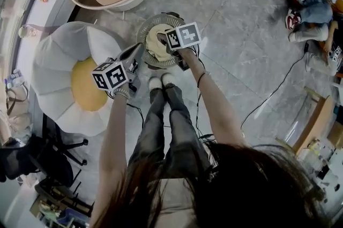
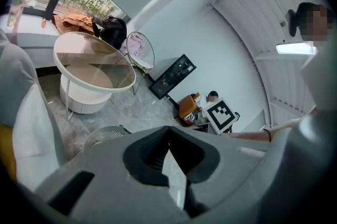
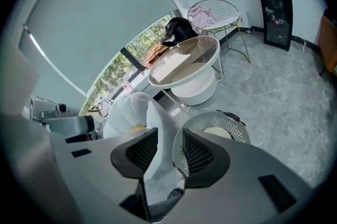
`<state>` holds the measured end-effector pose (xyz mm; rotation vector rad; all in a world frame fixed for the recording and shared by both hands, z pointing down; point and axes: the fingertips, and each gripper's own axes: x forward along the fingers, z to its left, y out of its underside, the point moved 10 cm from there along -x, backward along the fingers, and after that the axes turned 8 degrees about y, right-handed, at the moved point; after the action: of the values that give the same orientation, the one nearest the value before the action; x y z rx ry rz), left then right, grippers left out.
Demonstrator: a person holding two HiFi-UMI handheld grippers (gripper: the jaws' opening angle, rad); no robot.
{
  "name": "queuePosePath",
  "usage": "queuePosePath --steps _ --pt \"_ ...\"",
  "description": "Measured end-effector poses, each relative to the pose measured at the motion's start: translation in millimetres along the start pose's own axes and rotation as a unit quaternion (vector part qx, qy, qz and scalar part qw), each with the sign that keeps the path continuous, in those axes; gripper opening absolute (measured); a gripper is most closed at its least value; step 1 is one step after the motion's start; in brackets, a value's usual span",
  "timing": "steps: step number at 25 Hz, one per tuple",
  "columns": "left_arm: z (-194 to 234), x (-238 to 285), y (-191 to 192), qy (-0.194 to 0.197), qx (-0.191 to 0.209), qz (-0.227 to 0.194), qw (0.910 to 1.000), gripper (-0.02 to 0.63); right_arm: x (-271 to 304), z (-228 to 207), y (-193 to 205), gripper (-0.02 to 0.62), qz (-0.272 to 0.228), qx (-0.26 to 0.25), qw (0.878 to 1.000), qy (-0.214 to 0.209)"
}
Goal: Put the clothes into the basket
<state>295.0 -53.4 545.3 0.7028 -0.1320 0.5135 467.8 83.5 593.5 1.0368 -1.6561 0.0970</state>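
Right gripper view: the right gripper point(image 3: 169, 139) is shown with its jaws held apart and the pads pressing on nothing. Pale material is seen through the gap, and whether it is cloth or the white flower-shaped chair point(image 3: 129, 107) behind cannot be told. The round basket point(image 3: 197, 125) stands on the floor just ahead and to the right of these jaws, and a cream garment point(image 3: 217, 133) is already lying inside it. In the left gripper view, the left gripper point(image 2: 168, 131) is seen closed, with nothing held. Further clothes are found well apart from the basket: a pink garment point(image 3: 202, 17) is draped on a wire chair point(image 3: 224, 7) beyond the round table point(image 3: 184, 57), and an orange one point(image 3: 157, 52) lies by the window. The next pick is therefore judged to lie on the table's far side from both grippers, with neither clearly nearer.
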Motion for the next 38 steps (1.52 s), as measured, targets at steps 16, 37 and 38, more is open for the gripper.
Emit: queuePosePath --steps 16,37,38 --pt "-22 -13 -2 0.010 0.005 -0.012 0.9999 0.011 -35 28 5 0.103 -0.045 0.027 0.998 -0.030" --pt "-91 -39 -18 0.031 0.047 -0.070 0.9959 0.011 -134 66 -1 0.021 -0.173 0.058 0.978 -0.098" --pt "-94 -41 -19 0.032 0.051 -0.073 0.9955 0.011 -139 68 -1 0.018 -0.180 0.055 0.977 -0.101"
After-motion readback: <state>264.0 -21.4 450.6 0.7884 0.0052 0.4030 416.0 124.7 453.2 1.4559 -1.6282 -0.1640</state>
